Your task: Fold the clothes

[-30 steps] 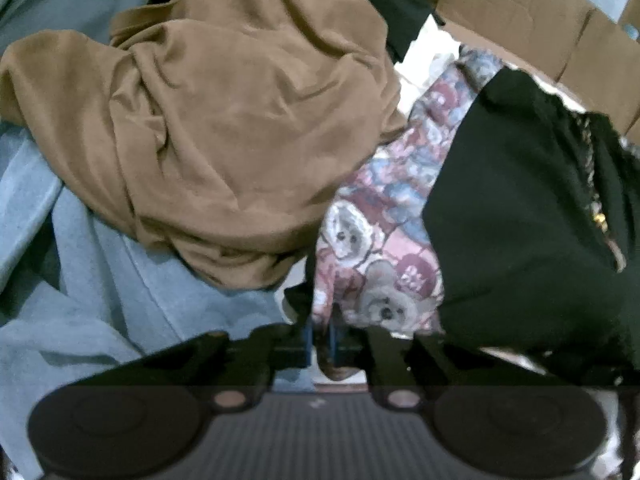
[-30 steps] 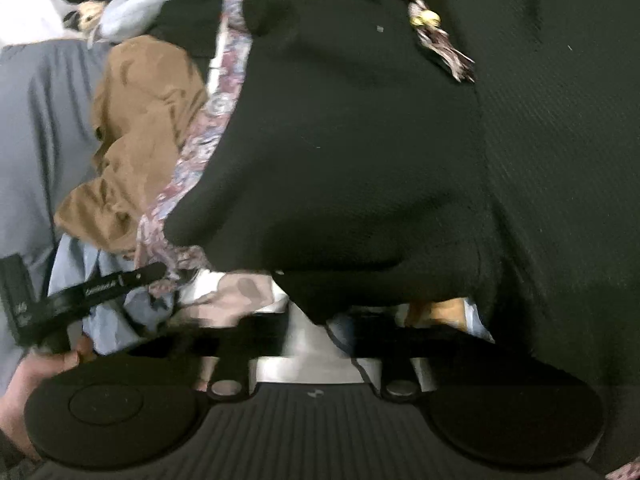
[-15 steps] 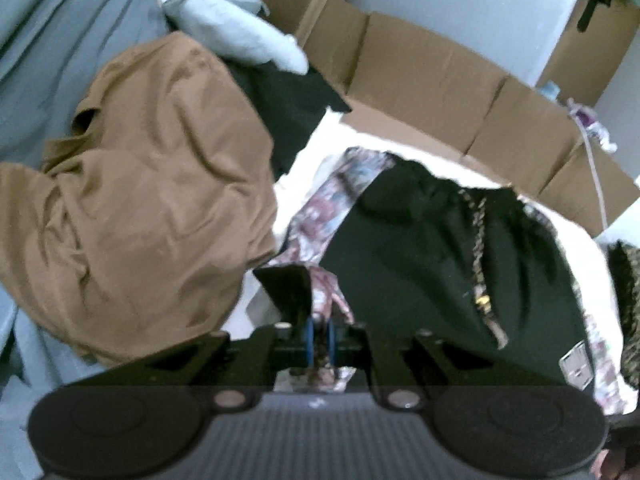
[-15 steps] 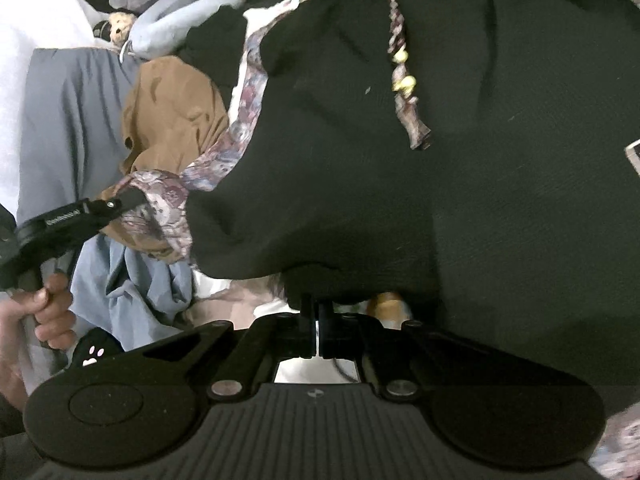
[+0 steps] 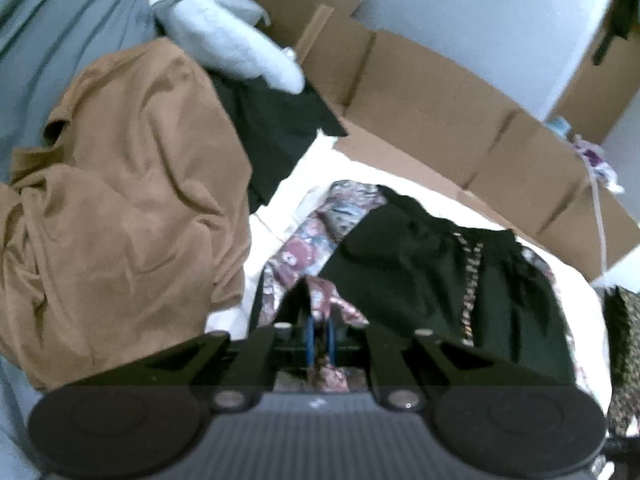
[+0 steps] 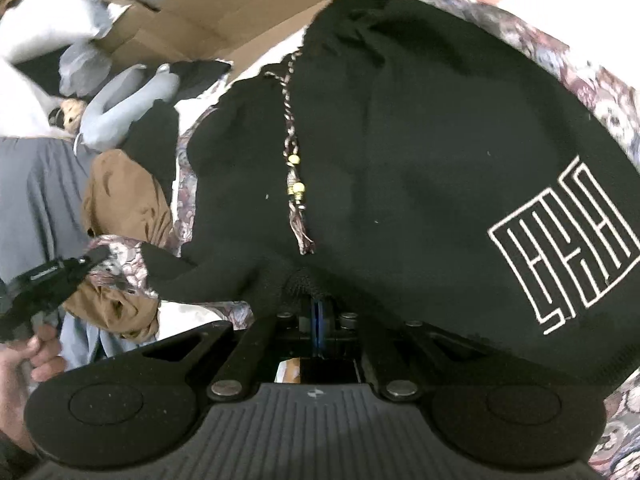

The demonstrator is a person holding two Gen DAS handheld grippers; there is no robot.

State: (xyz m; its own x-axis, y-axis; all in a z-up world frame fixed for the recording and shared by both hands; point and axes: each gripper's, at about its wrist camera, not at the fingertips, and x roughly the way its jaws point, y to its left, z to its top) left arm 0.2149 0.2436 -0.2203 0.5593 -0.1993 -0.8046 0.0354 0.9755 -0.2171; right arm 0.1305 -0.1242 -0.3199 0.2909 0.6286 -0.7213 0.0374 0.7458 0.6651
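A black garment with a floral patterned lining point(image 5: 432, 276) lies on the white bed surface; in the right wrist view the black garment point(image 6: 400, 168) shows a braided beaded cord point(image 6: 294, 176) and a white line logo point(image 6: 568, 248). My left gripper point(image 5: 319, 334) is shut on the garment's floral patterned edge and holds it raised. My right gripper point(image 6: 318, 312) is shut on a bunched black hem of the same garment. The left gripper point(image 6: 86, 260) also shows at the left of the right wrist view, pinching the floral edge, held by a hand point(image 6: 36, 356).
A crumpled brown garment point(image 5: 128, 208) lies left of the black one, over a grey-blue sheet point(image 5: 60, 40). A pale blue stuffed toy point(image 5: 224, 40) and another black cloth point(image 5: 276, 132) lie behind it. Flattened cardboard point(image 5: 440, 120) lines the bed's far side against the wall.
Both grippers have risen and pulled back with the garment's near edge. More of the black garment shows, its white logo came into view, and cardboard and wall now appear.
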